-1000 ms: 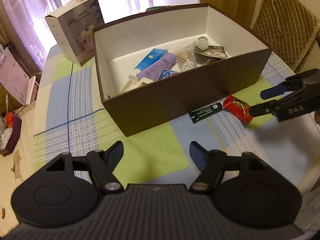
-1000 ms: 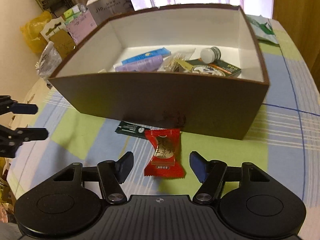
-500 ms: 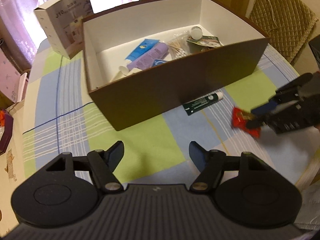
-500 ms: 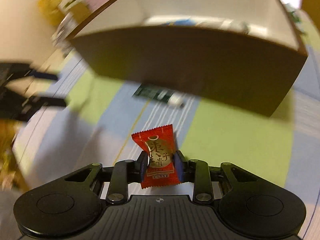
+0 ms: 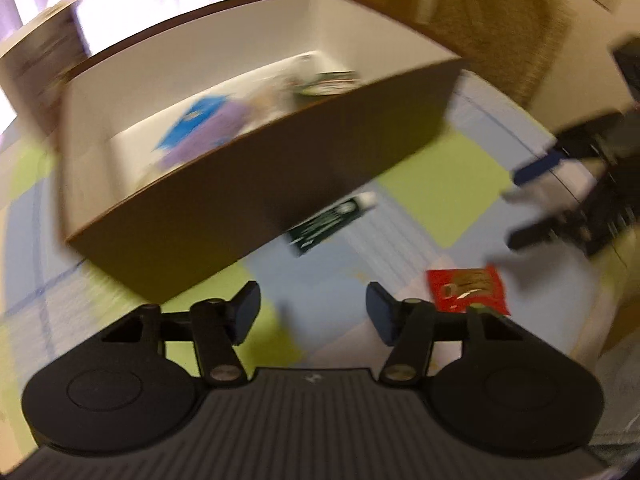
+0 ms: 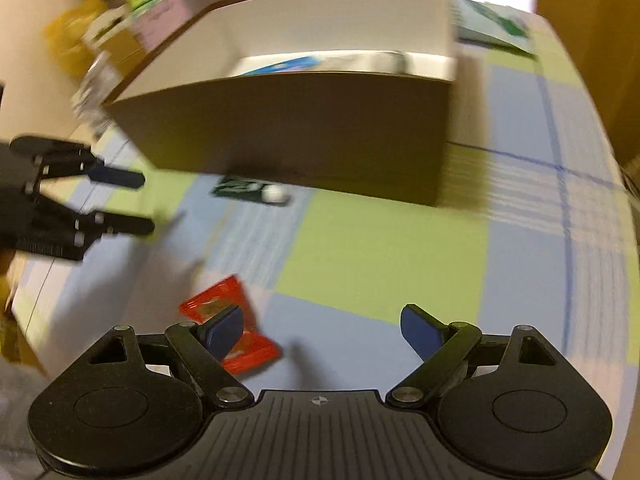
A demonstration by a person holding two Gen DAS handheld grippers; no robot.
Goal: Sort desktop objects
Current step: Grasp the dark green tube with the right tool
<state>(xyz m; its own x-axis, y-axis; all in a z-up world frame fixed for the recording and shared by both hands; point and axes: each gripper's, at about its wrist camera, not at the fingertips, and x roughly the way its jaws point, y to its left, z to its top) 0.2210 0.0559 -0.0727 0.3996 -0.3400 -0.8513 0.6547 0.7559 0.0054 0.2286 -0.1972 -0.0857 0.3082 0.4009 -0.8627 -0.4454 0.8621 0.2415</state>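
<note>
Motion blur is softening both wrist views of a surface [image 6: 380, 248] covered by a green and blue checked cloth. Toward twelve o'clock a large brown box [image 5: 256, 184] with a white inside is standing open; blue and purple things are lying in it, too blurred to name. A dark green tube [image 5: 328, 222] with a white cap is lying on the cloth just in front of the box's near wall.

In the right wrist view, the right gripper [image 6: 322, 330] is showing its blue fingers [image 6: 418, 330] spread wide, having just been opening, with nothing between them. A red candy packet [image 6: 240, 354] is lying flat on the cloth at about eight o'clock, partly hidden behind the left-hand finger and outside the gap. The other gripper is reaching in from nine o'clock.

In the left wrist view, the left gripper [image 5: 310, 314] is pointing down at the cloth with its fingers partly apart, having just been closing, and only bare cloth is lying between them. The same packet [image 5: 466, 290] is sitting at about four o'clock, just beyond the right-hand finger. The right gripper is hovering at three o'clock, well above the packet.
</note>
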